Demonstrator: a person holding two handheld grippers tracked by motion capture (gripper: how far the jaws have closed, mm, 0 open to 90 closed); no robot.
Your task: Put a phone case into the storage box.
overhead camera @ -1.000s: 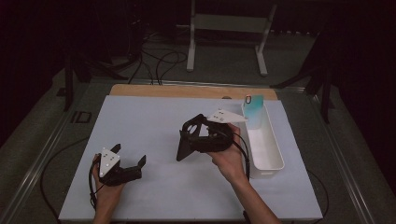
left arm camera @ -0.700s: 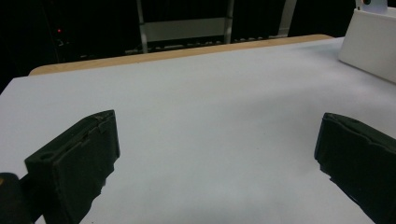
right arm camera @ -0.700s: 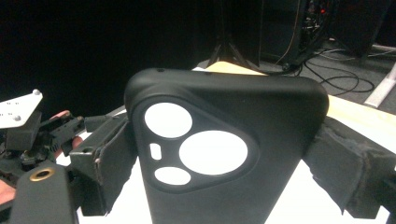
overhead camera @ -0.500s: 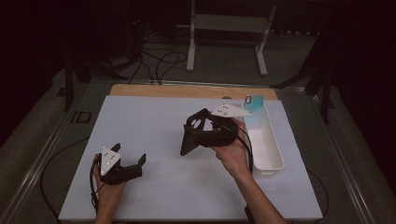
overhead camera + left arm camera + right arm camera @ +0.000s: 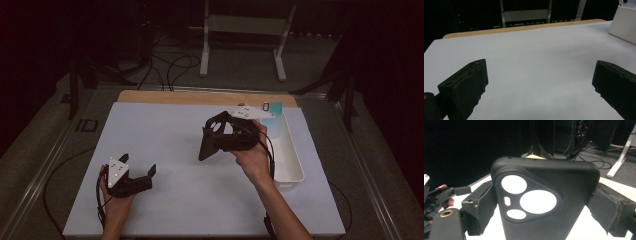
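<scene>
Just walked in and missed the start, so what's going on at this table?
A person is working with two handheld grippers. The right gripper is raised above the white table, its fingers clamped on the sides of a black phone case. The left gripper rests open near the front edge, holding nothing. A white bin sits at the right.

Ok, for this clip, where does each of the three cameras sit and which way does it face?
High view: above the person's side, looking forward and down on the table; both forearms, left gripper, right gripper.
Left gripper view: rides low on the left gripper, looking across the table between open jaws toward the white bin.
Right gripper view: rides on the right gripper, looking along its jaws at the black phone case they clamp.
Shared: the high and left gripper views both show the white bin.
</scene>
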